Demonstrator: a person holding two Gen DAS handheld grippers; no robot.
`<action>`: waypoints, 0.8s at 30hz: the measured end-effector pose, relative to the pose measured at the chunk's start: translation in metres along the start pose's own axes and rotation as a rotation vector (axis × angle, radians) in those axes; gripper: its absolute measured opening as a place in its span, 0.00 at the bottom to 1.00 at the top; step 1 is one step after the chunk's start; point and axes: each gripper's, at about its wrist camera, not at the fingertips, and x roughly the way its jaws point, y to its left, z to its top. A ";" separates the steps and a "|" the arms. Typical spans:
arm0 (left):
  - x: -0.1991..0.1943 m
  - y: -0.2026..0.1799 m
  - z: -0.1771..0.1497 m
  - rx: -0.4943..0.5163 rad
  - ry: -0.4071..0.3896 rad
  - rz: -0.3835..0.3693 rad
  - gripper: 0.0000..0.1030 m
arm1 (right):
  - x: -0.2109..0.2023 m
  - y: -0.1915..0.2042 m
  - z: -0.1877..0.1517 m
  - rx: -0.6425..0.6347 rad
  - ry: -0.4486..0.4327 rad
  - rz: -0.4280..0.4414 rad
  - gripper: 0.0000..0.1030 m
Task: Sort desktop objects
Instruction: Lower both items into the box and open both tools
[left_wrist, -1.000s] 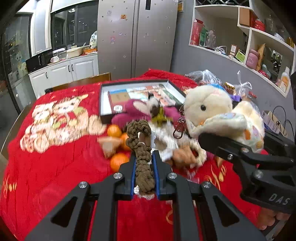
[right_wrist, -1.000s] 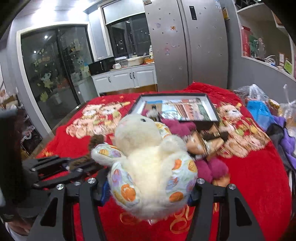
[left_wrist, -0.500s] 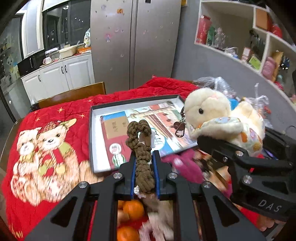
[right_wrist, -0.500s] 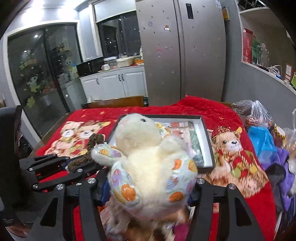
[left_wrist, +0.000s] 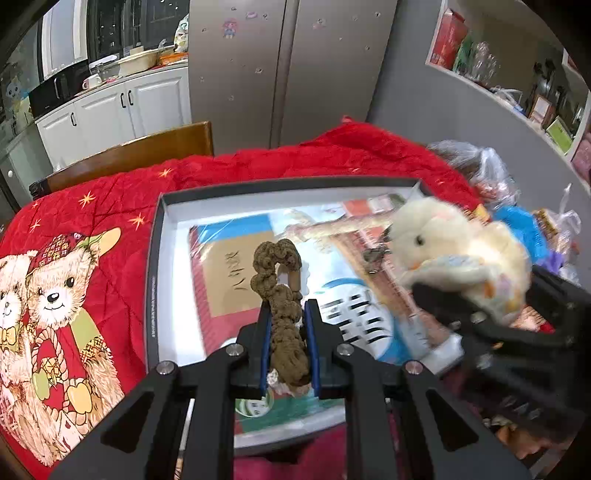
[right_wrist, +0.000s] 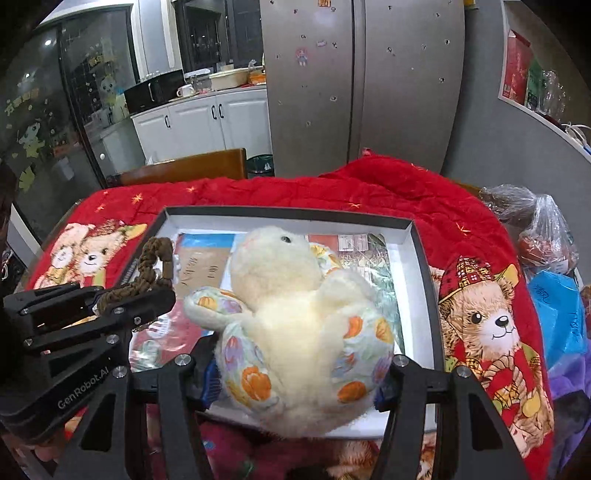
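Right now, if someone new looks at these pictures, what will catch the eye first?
The cream plush toy in patterned cloth, held in the right gripper above the black-rimmed box. Beside it, the left gripper holds a brown braided cord. Below both lies a bright red bear-print blanket.

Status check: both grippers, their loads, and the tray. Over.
Left gripper shut on brown cord. Right gripper shut on plush. Both loads over the tray. Only printed sheets in the tray; nothing blocking.
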 end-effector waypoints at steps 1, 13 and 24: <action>0.004 0.002 -0.001 0.002 0.007 0.006 0.16 | 0.003 -0.002 0.000 0.006 0.002 0.007 0.59; 0.004 0.003 -0.004 0.019 0.004 0.059 0.56 | -0.006 0.011 0.000 -0.056 -0.024 -0.033 0.67; 0.001 0.006 -0.004 0.007 0.002 0.093 0.80 | -0.019 0.012 0.006 -0.081 -0.069 -0.083 0.86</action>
